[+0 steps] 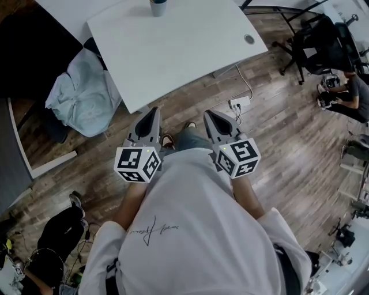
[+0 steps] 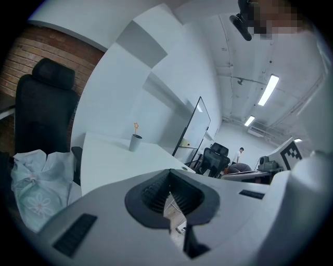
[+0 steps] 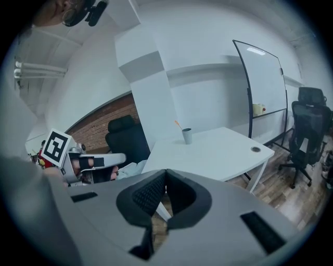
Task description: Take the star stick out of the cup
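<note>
A grey cup [image 1: 158, 7] stands at the far edge of the white table [image 1: 173, 46]. In the left gripper view the cup [image 2: 135, 142] holds a thin orange star stick [image 2: 136, 127], upright. The right gripper view shows the same cup [image 3: 187, 135] with the stick [image 3: 178, 124] leaning left. My left gripper [image 1: 153, 110] and right gripper [image 1: 207, 114] hover side by side in front of the table's near edge, well short of the cup. Both are shut with nothing between their jaws, as the left [image 2: 169, 174] and right [image 3: 165, 174] gripper views also show.
A black chair draped with a pale blue cloth [image 1: 86, 92] stands at the table's left. An office chair [image 1: 323, 40] and a seated person [image 1: 351, 92] are at the right. A power strip [image 1: 239, 103] lies on the wooden floor. A whiteboard [image 3: 260, 83] stands behind the table.
</note>
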